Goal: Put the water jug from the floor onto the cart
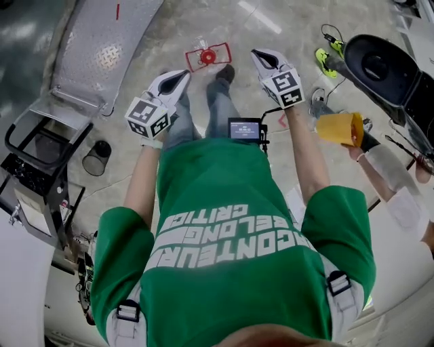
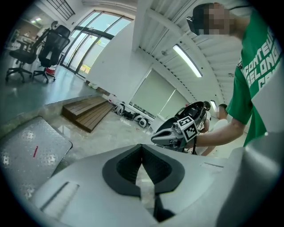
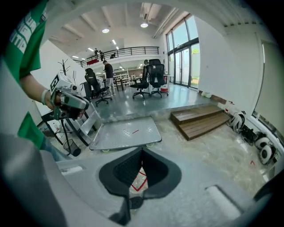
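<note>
The left gripper [image 1: 183, 74] and right gripper [image 1: 259, 55] are both fully closed, with nothing in either. The jug [image 1: 208, 56] stands on the floor [image 1: 203, 20] at 12 o'clock, between their tips. The cart [image 1: 102, 47] lies at 10 o'clock.

I see dull, patterned metal on the cart [image 1: 102, 47], a glossy smooth floor [image 1: 169, 27], wooden far steps [image 3: 202, 119], and a cloth shirt [image 1: 230, 223].

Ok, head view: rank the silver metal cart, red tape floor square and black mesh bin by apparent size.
1. Silver metal cart, largest by far.
2. Red tape floor square.
3. Black mesh bin, only slightly smaller than the square.
</note>
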Demonstrator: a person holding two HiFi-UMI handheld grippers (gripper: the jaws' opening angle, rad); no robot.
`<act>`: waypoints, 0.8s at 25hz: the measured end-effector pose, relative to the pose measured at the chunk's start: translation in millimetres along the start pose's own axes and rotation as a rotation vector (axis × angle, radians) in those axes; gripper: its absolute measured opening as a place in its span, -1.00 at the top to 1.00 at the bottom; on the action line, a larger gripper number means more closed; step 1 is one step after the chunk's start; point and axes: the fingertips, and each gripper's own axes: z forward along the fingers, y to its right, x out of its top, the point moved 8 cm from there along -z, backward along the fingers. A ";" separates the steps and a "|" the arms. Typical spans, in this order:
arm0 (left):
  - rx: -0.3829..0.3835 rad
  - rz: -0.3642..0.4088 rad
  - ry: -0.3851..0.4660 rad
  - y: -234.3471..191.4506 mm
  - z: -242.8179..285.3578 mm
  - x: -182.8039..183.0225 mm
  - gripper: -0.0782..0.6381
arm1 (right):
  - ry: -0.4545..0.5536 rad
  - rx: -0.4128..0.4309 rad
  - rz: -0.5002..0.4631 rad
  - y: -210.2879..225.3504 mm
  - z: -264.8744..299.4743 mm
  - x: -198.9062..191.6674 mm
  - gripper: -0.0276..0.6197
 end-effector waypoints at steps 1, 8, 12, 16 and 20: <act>0.000 -0.008 -0.007 -5.9 3.4 -6.1 0.75 | -0.002 0.004 0.004 0.4 10.1 -3.6 0.93; -0.012 -0.067 -0.080 -47.5 32.1 -68.2 0.64 | -0.021 0.010 0.040 -0.8 76.2 -51.0 0.93; 0.008 -0.101 -0.113 -75.1 48.0 -109.2 0.56 | -0.053 0.013 0.075 -7.7 117.5 -88.1 0.91; 0.017 -0.141 -0.150 -103.1 66.9 -144.6 0.50 | -0.116 0.006 0.098 -7.6 157.6 -121.4 0.80; 0.028 -0.154 -0.191 -122.9 84.7 -173.0 0.43 | -0.159 -0.019 0.110 0.3 187.3 -147.9 0.65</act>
